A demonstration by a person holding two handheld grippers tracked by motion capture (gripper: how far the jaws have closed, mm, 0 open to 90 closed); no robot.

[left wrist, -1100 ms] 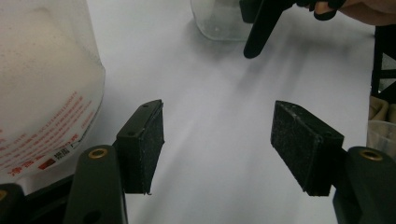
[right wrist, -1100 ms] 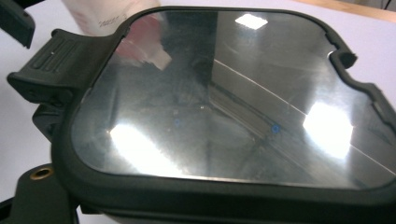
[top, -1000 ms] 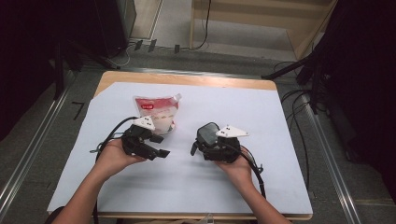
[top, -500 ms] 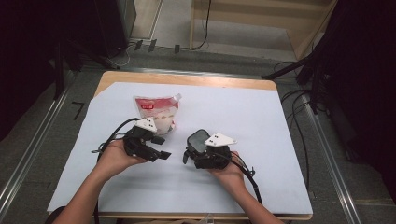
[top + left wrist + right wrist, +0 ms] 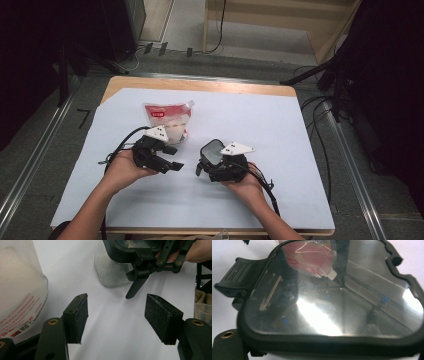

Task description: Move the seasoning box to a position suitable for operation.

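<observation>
A clear pouch (image 5: pixel 169 120) with a red label and white grains lies on the white sheet, left of centre. My left gripper (image 5: pixel 174 157) rests just in front of it, open, with nothing between its pads (image 5: pixel 77 317); the pouch (image 5: pixel 20 295) bulges at its left. My right gripper (image 5: pixel 207 160) is shut on a clear container (image 5: pixel 212 150) with a black-rimmed lid. In the left gripper view the container (image 5: pixel 112 272) sits low over the sheet ahead, with some white grains inside. Close before the right gripper's camera, the lid (image 5: pixel 332 302) shows the pouch (image 5: pixel 309 257) behind it.
The white sheet (image 5: pixel 260 125) covers a wooden table (image 5: pixel 200 85) whose far edge is bare. Metal rails run along both sides. Cables (image 5: pixel 320 110) lie on the floor at the right, and wooden furniture (image 5: pixel 280 20) stands beyond the table.
My right gripper has carried the container leftward and a little nearer, toward my left gripper. The left gripper and the pouch have hardly moved.
</observation>
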